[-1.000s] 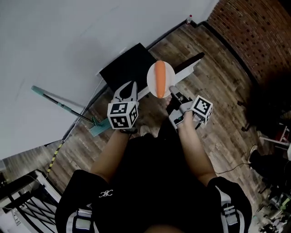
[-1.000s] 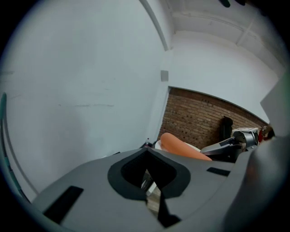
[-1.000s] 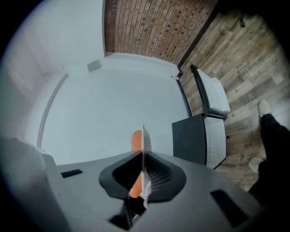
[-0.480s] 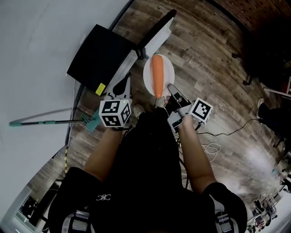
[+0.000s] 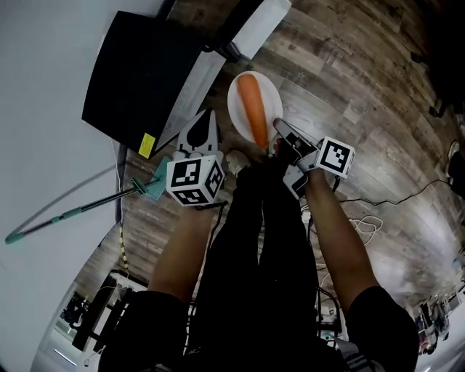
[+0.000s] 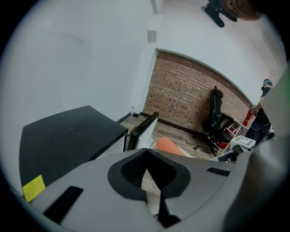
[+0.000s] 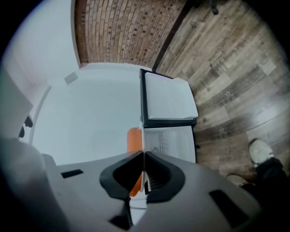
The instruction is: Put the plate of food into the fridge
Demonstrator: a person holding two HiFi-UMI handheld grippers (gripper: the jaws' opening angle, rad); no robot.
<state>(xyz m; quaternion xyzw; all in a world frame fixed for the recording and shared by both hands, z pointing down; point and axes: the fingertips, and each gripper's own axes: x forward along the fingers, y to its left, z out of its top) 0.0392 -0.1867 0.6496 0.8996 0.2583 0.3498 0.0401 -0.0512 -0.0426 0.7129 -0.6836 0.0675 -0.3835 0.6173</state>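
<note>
Right claw (image 5: pixel 278 132) clenched on near rim of white plate (image 5: pixel 237 102). Right gripper view: plate edge-on between pads. Plate held over wood floor (image 5: pixel 363 102), just right of black fridge (image 5: pixel 138 73). Carrot (image 5: pixel 254 109) lies lengthwise on plate. Fridge door (image 5: pixel 260 20) open, white inner face up, far of plate. Left claw (image 5: pixel 207 118) pressed together, nothing between jaws, just left of plate.

an office-like studio room — brick wall (image 6: pixel 190 93), wood plank floor (image 5: pixel 363 109), black office chair (image 6: pixel 215 121).
</note>
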